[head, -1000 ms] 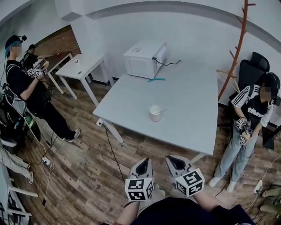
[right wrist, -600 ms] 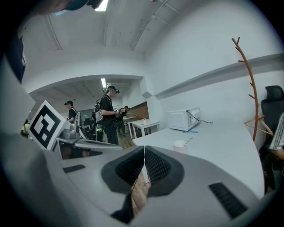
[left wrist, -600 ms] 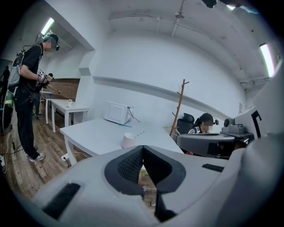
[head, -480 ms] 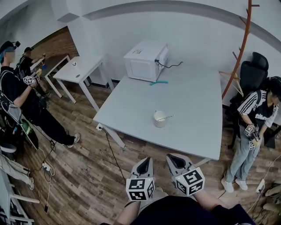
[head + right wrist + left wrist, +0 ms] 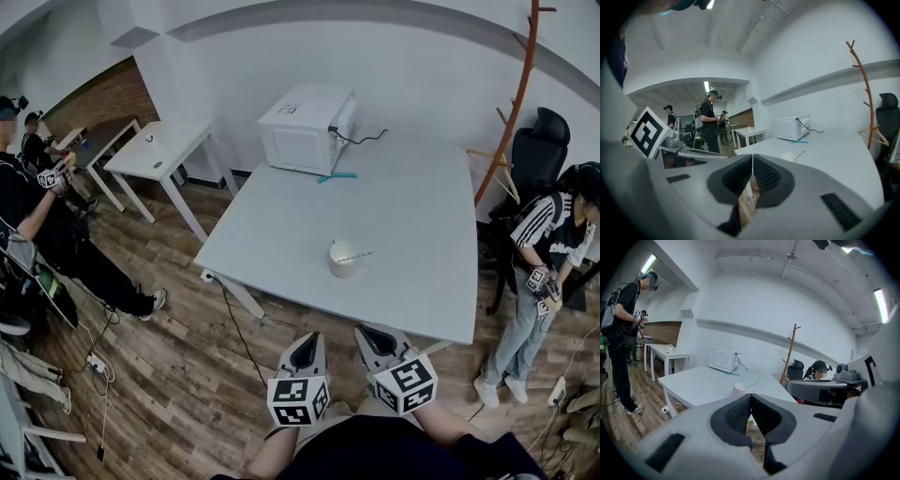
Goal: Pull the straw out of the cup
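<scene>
A white cup [image 5: 343, 258] stands near the front edge of the big grey table [image 5: 412, 216], with a pale straw [image 5: 356, 255] leaning out to the right. The cup [image 5: 738, 389] and its straw [image 5: 753, 382] also show in the left gripper view, and faintly in the right gripper view as cup [image 5: 789, 156] and straw [image 5: 800, 153]. My left gripper [image 5: 306, 345] and right gripper [image 5: 375, 339] hang side by side over the wood floor, short of the table edge. Both have their jaws pressed together with nothing between them.
A white microwave [image 5: 304, 129] and a teal strip [image 5: 336, 176] sit at the table's far end. A small white table [image 5: 155, 150] stands left. People stand at the far left [image 5: 28, 216] and at the right [image 5: 539, 272]. A wooden coat stand [image 5: 511, 103] and black chair [image 5: 539, 150] are at the right.
The view has drifted slightly, so the table and cup sit a little lower and nearer. The person at the left has slid toward the frame's edge. Both grippers keep their pose.
</scene>
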Tool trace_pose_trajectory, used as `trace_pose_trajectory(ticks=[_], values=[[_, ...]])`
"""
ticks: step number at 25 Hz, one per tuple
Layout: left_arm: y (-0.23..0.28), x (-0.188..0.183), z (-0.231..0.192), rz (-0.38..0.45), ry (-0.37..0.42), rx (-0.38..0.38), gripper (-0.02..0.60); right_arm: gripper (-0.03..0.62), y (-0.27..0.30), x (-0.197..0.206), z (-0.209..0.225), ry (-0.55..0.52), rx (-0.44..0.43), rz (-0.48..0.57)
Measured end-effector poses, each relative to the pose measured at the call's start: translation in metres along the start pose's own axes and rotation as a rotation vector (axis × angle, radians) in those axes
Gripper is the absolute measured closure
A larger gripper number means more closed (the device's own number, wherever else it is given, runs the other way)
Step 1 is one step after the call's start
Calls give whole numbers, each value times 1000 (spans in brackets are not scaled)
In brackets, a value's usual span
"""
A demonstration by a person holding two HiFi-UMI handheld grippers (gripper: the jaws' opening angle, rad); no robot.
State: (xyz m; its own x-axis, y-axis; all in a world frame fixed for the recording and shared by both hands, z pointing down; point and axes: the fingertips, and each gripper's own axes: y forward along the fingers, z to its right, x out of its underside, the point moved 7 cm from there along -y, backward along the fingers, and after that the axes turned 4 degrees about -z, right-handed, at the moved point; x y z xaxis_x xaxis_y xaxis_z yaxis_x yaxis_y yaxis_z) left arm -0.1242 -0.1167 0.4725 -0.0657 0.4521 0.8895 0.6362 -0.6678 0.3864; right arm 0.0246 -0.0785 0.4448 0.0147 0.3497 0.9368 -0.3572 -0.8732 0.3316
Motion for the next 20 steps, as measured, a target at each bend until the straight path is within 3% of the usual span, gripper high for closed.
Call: trace_pose_trajectory(ticks=[11,20], values=[[31,-7,-2,-2,10,3,565,563,20,1,31,28,16,2],[75,-19,-23,-12,2,-47,565,563,58,-12,69,4,-7,-1]])
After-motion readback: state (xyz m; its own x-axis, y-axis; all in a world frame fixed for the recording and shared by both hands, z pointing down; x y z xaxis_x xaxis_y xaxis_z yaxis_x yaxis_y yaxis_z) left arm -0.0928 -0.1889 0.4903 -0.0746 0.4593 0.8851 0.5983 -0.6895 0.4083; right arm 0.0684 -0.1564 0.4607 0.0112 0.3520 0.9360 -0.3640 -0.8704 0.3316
